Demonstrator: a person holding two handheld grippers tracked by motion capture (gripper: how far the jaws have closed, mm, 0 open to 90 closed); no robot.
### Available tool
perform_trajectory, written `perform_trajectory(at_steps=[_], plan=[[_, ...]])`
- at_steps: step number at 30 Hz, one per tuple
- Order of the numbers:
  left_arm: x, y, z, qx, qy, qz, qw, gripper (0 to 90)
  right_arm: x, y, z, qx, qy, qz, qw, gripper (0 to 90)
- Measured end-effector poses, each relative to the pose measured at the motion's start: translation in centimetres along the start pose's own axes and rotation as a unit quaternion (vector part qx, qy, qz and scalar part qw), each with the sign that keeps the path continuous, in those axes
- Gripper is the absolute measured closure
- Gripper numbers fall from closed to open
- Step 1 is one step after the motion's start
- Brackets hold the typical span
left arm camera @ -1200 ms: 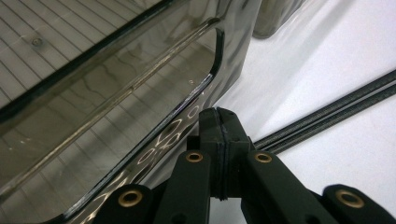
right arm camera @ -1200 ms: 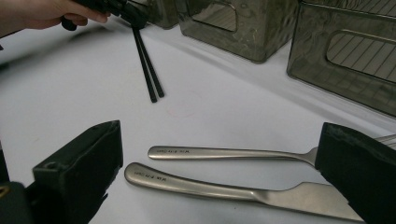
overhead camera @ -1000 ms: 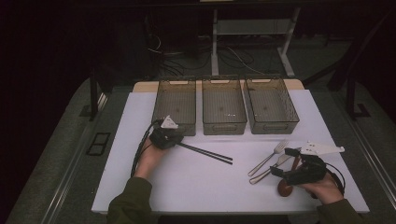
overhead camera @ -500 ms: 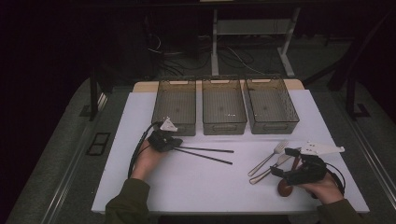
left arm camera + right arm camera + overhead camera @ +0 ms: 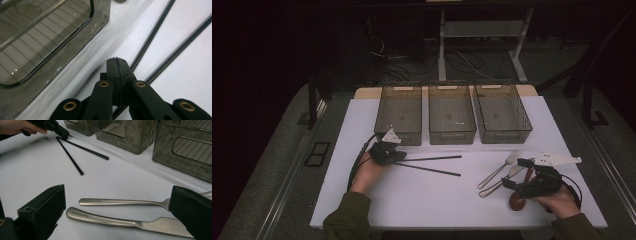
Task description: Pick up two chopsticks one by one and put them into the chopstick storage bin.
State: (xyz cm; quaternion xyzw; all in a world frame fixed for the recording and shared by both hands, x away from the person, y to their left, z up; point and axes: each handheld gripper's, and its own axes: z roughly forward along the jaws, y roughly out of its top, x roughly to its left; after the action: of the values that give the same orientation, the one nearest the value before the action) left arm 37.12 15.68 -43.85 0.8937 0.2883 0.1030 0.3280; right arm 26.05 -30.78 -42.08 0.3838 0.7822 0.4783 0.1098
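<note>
Two black chopsticks [image 5: 432,164] lie on the white counter [image 5: 422,200], just in front of the left smoked-plastic bin [image 5: 400,116] of three, fanning apart toward the right from a near-shared end at the left tool [image 5: 398,156]. That tool's jaws are seen pressed together in the left gripper view, their tips just beside the near ends of the sticks; whether a stick is pinched under them cannot be told, since the sticks [image 5: 160,45] pass beside and beneath the closed tips. The right tool [image 5: 514,172] is held with its jaws wide apart, hovering over the handles of a fork [image 5: 120,202] and a knife [image 5: 112,220] without touching them. The chopsticks are judged to be light, stiff and thin, with a smooth matte surface that could slip or roll between flat pads. A grip near one end is likely to let the long free end swing and droop; a hold closer to the middle, square across the stick, should be steadier. In look they are long, straight, slender and uniformly black, with a faint ridged line along their length.
</note>
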Motion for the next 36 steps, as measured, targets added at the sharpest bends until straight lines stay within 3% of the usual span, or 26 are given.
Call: perform_trajectory(at_steps=[5,13,15,16,20,28,32,36], plan=[[-0.2,0.0,-1.2,-0.013,0.006,0.003,0.9999,89.2,0.0,0.0,0.0,0.0,-0.001,0.0,1.0,1.2],[0.7,-1.1,-1.5,0.003,0.031,-0.009,0.9995,89.2,0.0,0.0,0.0,0.001,-0.001,-0.001,1.0,1.2],[0.9,-1.2,-1.5,0.006,0.032,-0.004,0.9995,89.2,0.0,0.0,0.0,0.0,-0.001,-0.002,1.0,1.2],[0.8,-1.3,-1.5,0.005,0.031,-0.014,0.9994,89.2,0.0,0.0,0.0,0.0,-0.001,-0.001,1.0,1.2],[0.9,-1.6,-1.5,0.021,0.037,-0.018,0.9989,89.2,0.0,0.0,-0.1,0.0,-0.002,0.0,1.0,1.2],[1.1,-2.5,-2.3,0.021,0.03,-0.016,0.9992,89.2,0.0,0.0,-0.1,0.0,-0.002,-0.001,1.0,1.2],[0.7,-2.8,-2.6,0.021,0.024,-0.021,0.9993,89.2,0.0,0.0,-0.1,0.001,-0.002,-0.001,1.0,1.2],[0.1,-3.0,-2.8,0.023,0.017,-0.011,0.9995,89.2,0.0,0.0,-0.1,0.0,-0.002,-0.001,1.0,1.2]])
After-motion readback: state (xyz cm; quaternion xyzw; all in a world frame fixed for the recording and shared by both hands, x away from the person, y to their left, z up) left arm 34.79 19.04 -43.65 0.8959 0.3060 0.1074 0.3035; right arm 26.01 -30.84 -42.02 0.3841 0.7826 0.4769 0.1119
